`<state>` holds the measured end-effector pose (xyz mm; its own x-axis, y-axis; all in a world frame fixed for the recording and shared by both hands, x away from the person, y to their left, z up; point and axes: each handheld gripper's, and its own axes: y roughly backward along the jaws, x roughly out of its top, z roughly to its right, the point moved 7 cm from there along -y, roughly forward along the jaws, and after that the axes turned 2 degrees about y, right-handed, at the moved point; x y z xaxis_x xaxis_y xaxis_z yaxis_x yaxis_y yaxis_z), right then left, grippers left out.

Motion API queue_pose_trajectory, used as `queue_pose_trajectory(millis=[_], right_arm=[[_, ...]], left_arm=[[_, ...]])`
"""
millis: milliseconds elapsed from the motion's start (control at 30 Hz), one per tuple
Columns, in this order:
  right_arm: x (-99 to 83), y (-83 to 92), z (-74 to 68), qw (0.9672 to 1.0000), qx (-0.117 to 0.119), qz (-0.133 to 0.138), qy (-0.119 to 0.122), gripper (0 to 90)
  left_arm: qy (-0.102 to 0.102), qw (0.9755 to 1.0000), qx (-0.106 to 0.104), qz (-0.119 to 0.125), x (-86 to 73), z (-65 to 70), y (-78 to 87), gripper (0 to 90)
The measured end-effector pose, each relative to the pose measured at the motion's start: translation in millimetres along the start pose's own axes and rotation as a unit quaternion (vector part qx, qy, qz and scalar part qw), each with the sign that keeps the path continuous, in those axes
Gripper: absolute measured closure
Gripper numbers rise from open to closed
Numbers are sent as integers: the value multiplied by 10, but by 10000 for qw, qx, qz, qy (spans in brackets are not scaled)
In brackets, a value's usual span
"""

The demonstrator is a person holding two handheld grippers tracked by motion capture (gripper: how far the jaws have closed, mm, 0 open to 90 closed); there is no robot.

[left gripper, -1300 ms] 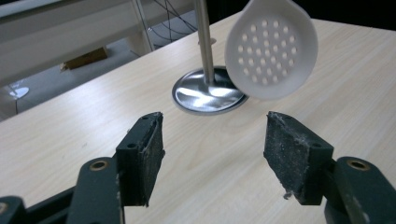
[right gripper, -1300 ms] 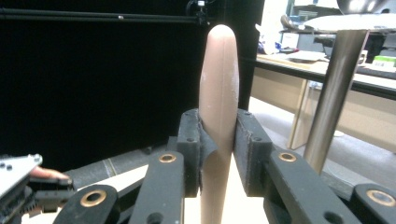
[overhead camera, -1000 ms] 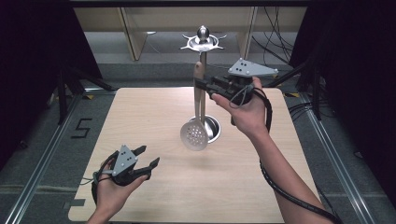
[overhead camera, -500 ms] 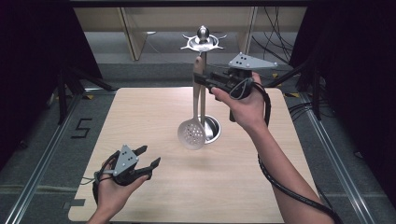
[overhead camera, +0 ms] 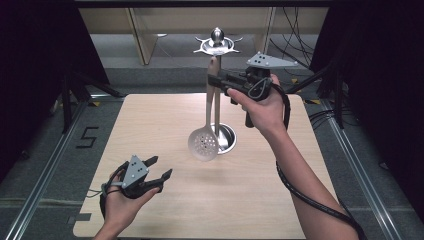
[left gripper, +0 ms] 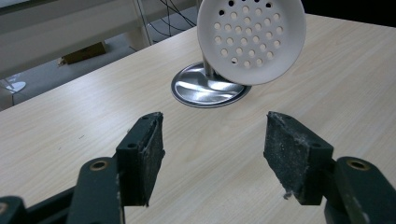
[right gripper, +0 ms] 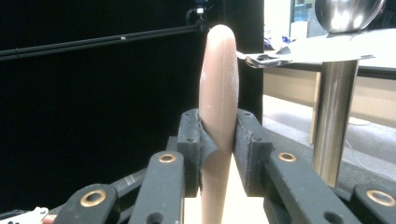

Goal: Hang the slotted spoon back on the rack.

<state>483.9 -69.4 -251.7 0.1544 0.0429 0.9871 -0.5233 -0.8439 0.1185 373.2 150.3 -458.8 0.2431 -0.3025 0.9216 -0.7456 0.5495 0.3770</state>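
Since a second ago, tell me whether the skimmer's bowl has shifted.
Yes. The skimmer's bowl has swung slightly left, off the stand's round base, hanging from the right gripper.

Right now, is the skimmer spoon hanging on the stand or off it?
Off it. The right tool holds the skimmer spoon by its handle beside the stand.

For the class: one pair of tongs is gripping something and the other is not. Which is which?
The right tongs clamp the slotted spoon's handle; the left tongs stand open above the table.
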Motion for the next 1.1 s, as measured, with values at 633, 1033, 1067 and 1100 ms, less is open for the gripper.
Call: queue_pose_trajectory(millis=[633,1033,1067,1100], right_arm=[[0,-82,114,9991,162,-20,-389,744],[-16,-109,202,9987,154,9,-481,733],[-22,-111,212,9986,163,12,-510,728],[-26,-111,216,9984,170,9,-543,720]], left_arm=[[29,10000,-29,-20,-10,9,-5,368],[-5,10000,-91,-36,-17,8,-15,367],[11,10000,-68,-33,-19,10,-13,367],[11,10000,-71,-37,-21,11,-12,367]])
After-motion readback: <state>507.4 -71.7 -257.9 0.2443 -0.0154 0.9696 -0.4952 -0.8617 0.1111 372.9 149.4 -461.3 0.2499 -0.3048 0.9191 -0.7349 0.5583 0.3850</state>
